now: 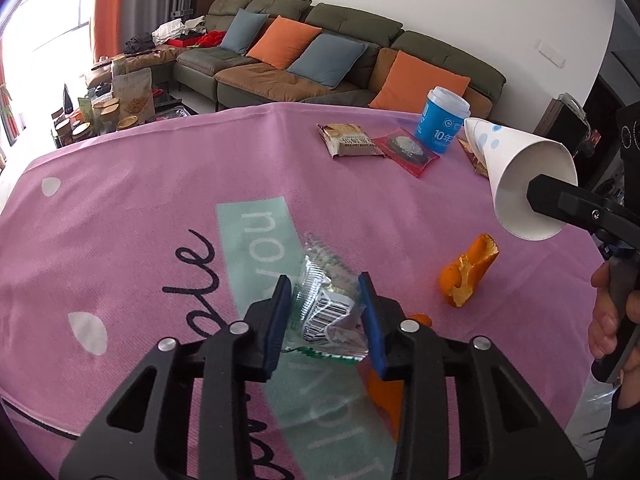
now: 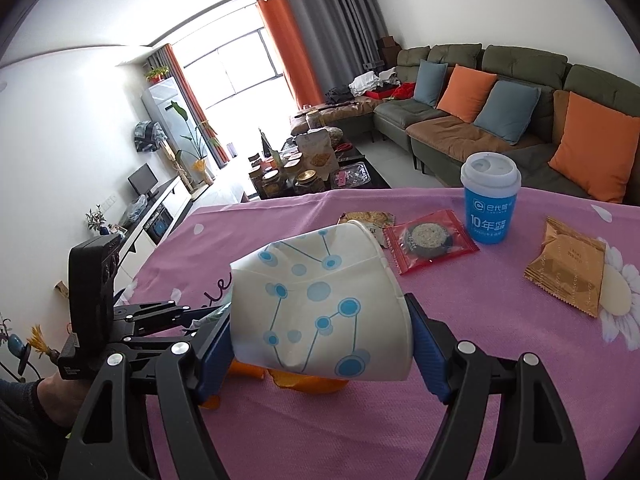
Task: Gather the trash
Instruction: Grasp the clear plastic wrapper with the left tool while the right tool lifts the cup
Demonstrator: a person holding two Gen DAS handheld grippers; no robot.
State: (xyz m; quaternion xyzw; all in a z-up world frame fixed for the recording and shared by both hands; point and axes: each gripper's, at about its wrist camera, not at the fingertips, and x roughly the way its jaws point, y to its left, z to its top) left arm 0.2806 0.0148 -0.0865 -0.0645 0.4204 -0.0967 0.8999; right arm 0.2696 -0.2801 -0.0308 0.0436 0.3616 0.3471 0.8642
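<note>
My left gripper (image 1: 325, 322) is shut on a crumpled silver foil wrapper (image 1: 326, 300) with a barcode, held just above the pink tablecloth (image 1: 140, 184). My right gripper (image 2: 320, 344) is shut on a white paper cup (image 2: 320, 304) with blue dots, squashed and lying on its side; the cup also shows in the left wrist view (image 1: 520, 176), held above the table at the right. Orange peel (image 1: 468, 276) lies on the cloth between the two grippers, and a piece shows under the cup (image 2: 308, 384).
A blue lidded cup (image 2: 490, 200) stands at the far side, beside a red cookie packet (image 2: 430, 240), a brown snack packet (image 1: 348, 140) and a tan wrapper (image 2: 568, 266). A sofa (image 1: 320, 52) and a cluttered coffee table (image 2: 304, 172) lie beyond the table.
</note>
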